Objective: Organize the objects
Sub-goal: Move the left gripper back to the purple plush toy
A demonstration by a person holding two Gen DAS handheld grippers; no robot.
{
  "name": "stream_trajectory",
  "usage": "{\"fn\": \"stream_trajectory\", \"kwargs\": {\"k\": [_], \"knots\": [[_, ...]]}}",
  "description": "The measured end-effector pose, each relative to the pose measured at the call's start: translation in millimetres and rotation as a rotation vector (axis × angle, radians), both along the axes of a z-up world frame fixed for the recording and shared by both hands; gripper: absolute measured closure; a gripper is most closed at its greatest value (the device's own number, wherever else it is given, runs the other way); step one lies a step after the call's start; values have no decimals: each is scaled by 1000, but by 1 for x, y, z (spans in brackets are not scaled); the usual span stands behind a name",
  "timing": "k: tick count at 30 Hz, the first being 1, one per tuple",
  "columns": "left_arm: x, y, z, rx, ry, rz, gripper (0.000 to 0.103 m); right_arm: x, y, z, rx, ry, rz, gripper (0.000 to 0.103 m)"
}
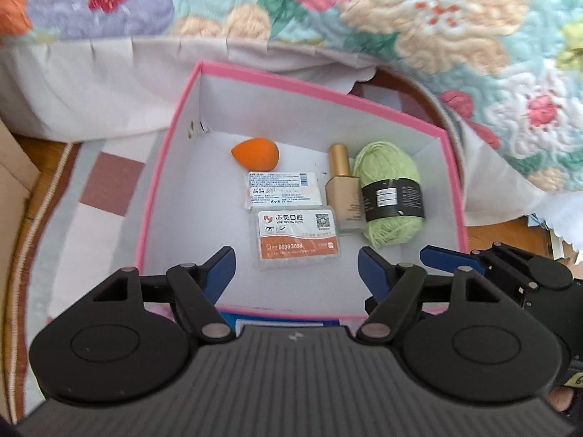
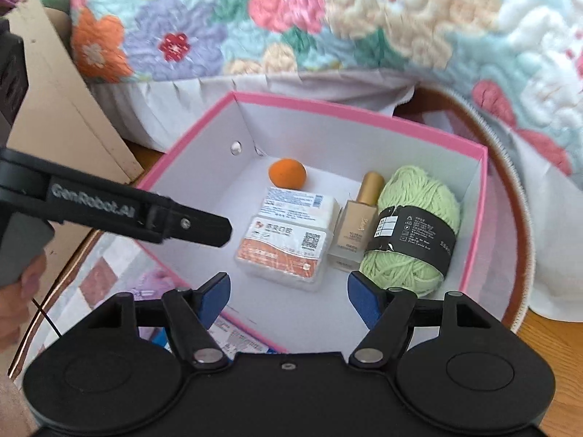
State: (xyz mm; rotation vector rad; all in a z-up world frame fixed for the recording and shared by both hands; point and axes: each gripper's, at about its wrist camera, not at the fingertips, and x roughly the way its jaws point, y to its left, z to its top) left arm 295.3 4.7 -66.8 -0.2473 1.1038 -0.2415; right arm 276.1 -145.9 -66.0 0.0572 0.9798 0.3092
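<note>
A pink-rimmed white box (image 1: 328,89) (image 2: 364,113) holds an orange sponge egg (image 1: 255,154) (image 2: 287,177), a clear floss case with an orange and white card (image 1: 298,237) (image 2: 282,253), a white labelled packet (image 1: 282,188) (image 2: 297,202) behind it, a gold-capped foundation bottle (image 1: 344,191) (image 2: 355,235) and a green yarn ball (image 1: 391,193) (image 2: 411,235). My left gripper (image 1: 295,267) hangs open above the box's near side, nothing between its blue pads. My right gripper (image 2: 288,293) is open too and empty; its arm also shows in the left wrist view as the right gripper (image 1: 452,258).
A flowered quilt (image 1: 400,18) (image 2: 328,18) drapes behind and right of the box. A checked rug (image 1: 109,182) lies under it on a wooden floor. A cardboard panel (image 2: 65,109) leans at the left. A hand (image 2: 18,302) holds the left gripper's handle (image 2: 120,211).
</note>
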Motion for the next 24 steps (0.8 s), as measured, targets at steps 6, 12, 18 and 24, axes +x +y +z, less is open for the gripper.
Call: {"fn": "stream_trajectory", "kwargs": {"k": [6, 12, 18, 24], "knots": [[-30, 9, 44, 37, -16, -27, 20, -30, 9, 40, -41, -46, 2, 24], [-61, 18, 78, 112, -20, -37, 20, -59, 20, 82, -100, -89, 29, 19], [-100, 33, 116, 130, -56, -52, 16, -89, 28, 116, -94, -123, 91, 18], [-135, 44, 137, 128, -72, -83, 13, -116, 37, 139, -80, -137, 151, 16]]}}
